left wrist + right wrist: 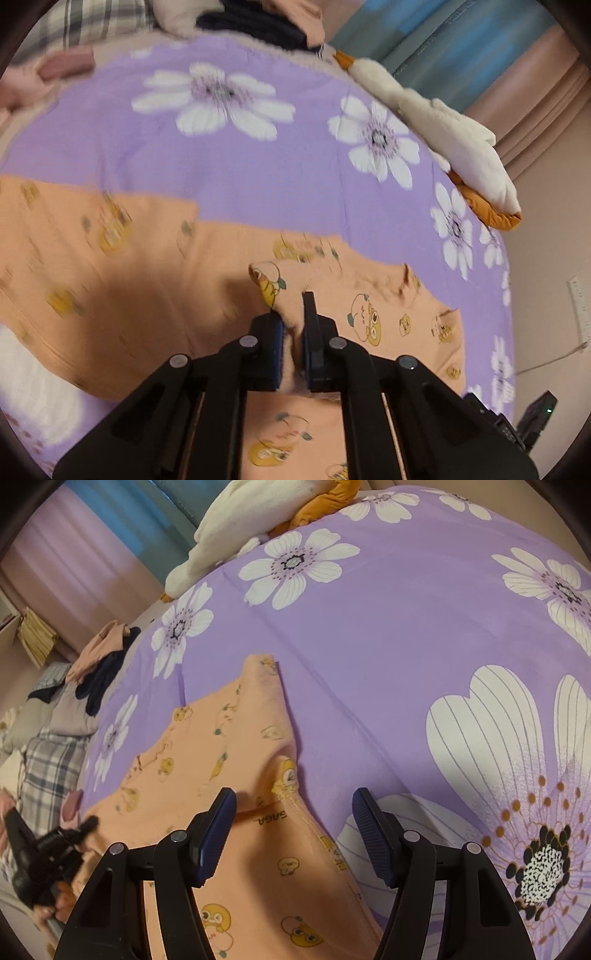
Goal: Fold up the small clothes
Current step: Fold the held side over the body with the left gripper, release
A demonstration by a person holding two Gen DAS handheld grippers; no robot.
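Left tool (293, 325) clamped on a fold of the peach printed garment (129, 295); right tool (291, 827) apart, hovering. Fabric thin, limp, light; best gripped at hems or corners.
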